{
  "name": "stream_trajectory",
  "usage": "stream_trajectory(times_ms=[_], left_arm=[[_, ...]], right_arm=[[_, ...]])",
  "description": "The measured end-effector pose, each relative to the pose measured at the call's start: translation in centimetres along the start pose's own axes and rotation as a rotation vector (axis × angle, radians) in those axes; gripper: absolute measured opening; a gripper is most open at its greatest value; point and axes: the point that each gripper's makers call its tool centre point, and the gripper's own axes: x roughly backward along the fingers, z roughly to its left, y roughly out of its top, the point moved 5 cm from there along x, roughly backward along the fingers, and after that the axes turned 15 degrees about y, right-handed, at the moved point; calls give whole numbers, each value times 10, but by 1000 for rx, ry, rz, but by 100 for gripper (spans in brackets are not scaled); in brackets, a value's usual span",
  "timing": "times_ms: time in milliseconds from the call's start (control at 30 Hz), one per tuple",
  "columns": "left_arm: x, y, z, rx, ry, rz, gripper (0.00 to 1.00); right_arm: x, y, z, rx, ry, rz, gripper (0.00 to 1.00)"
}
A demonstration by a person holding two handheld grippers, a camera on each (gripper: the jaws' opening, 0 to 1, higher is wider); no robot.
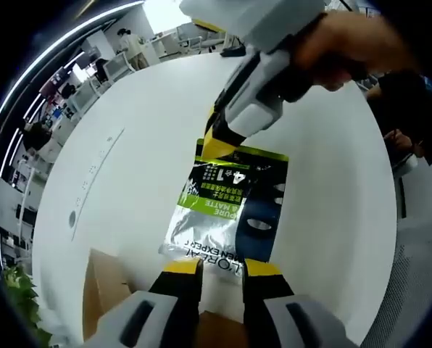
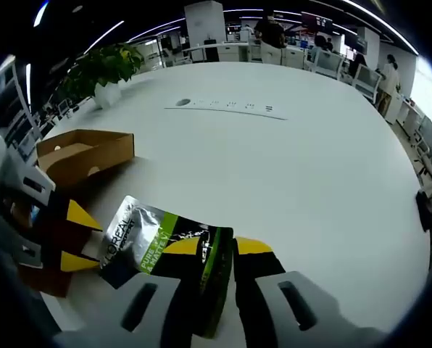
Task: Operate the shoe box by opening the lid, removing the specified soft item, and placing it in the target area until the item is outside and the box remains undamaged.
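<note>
A silver, green and black soft pouch [image 1: 227,210] lies flat on the white table [image 1: 129,130]. My right gripper [image 1: 219,143], held by a hand, comes in from the top and is shut on the pouch's far edge. In the right gripper view that dark green edge of the pouch [image 2: 154,235] runs between the jaws of my right gripper [image 2: 217,248]. My left gripper [image 1: 223,268] is open, its yellow tips at the pouch's near edge. It shows as the left gripper [image 2: 78,238] beside the pouch's silver end. The brown shoe box [image 2: 85,154] stands open behind it.
The box [image 1: 104,286] sits just left of my left jaws. A socket strip [image 2: 223,106] is set into the table [image 2: 310,181] farther off. A potted plant [image 2: 104,69] stands at the table's edge. Office desks, chairs and people fill the background.
</note>
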Motion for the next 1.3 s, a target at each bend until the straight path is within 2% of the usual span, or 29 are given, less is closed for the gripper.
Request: stream_trajectory(times_ms=[233,500,700,867,933,1000,1100,1167,1300], left_arm=[[18,9,3,100,-31,-68,27],[40,9,11,196,-69,-123,33],[53,1,18,231,-93,-149,39],[61,-12,28,296,-108,-189,42],[63,-16,32,354,-107,-211,43],[70,-22,34,360,-128,-218,44],[78,-32,38,371,-122,-231,47],[84,-36,43,391,-118,-252,51],[99,-44,50,442,-131,-283,53]], right_arm=[[11,-1,5,31,4,0,18],[25,3,16,60,4,-14,21],[33,4,30,74,13,-14,26],[43,6,44,94,32,-20,29],[47,7,48,110,36,-20,29],[50,9,53,122,43,-26,29],[54,12,63,138,62,-34,32],[56,14,71,145,76,-43,33],[58,17,85,162,104,-52,36]])
